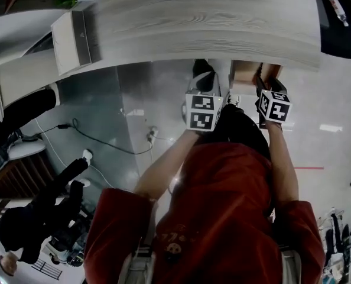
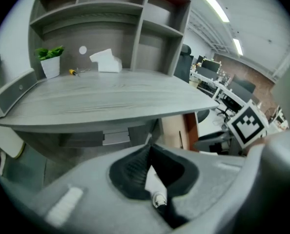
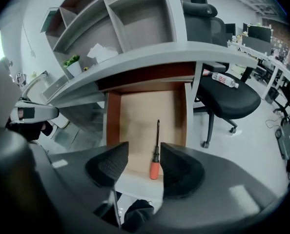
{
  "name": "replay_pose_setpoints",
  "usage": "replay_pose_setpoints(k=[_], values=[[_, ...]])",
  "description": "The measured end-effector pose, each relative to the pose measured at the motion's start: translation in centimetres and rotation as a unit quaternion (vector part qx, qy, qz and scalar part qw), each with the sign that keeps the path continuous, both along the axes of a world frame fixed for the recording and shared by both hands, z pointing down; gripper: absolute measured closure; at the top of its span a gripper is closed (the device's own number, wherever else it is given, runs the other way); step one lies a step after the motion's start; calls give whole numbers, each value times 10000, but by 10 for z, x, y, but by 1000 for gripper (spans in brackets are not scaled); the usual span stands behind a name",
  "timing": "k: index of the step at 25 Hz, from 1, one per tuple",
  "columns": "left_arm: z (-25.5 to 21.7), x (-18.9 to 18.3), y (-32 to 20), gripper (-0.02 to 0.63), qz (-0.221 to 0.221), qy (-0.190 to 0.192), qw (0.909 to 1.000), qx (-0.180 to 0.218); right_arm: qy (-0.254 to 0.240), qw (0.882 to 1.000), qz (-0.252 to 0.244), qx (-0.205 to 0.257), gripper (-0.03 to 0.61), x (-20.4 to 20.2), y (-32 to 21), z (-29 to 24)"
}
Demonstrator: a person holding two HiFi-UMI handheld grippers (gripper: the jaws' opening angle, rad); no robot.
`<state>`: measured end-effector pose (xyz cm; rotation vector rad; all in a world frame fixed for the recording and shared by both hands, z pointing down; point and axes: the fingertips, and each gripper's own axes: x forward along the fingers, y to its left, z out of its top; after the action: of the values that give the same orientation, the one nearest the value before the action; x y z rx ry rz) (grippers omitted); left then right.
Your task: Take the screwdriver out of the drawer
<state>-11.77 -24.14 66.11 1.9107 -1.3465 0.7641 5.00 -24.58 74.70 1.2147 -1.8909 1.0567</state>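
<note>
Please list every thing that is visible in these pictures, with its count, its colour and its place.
screwdriver: one, orange-red handle and black shaft, lying in the open drawer
drawer: one, pale brown inside, pulled out under the desk
desk: one, grey wood grain
shelves: one unit, grey, at the desk's back
potted plant: one, green in a white pot, on the desk
yellow-handled tool: one, on the desk beside the plant
office chair: one, black, right of the drawer
bottle: one, clear, lying on the chair's seat
left gripper: one, grey, jaws together, empty
right gripper: one, grey, jaws apart, aimed at the drawer, not touching the screwdriver
person's top: one, red
</note>
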Motion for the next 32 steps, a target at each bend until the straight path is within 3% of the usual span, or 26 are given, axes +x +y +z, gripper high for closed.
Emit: replay_pose_setpoints(k=[10,22,32], values=[[57,-13,-2,615,-131,-41,9992,-372,138,9988,-21,-468,392,-2,-5,71],[82,-8,6,615,55,-28,9978,-663,235,9952,3,-955,393,-4,-3,118],[87,-15,11,615,163,-41,9972,-728,655,9948,196,-756,420,2,-6,129]])
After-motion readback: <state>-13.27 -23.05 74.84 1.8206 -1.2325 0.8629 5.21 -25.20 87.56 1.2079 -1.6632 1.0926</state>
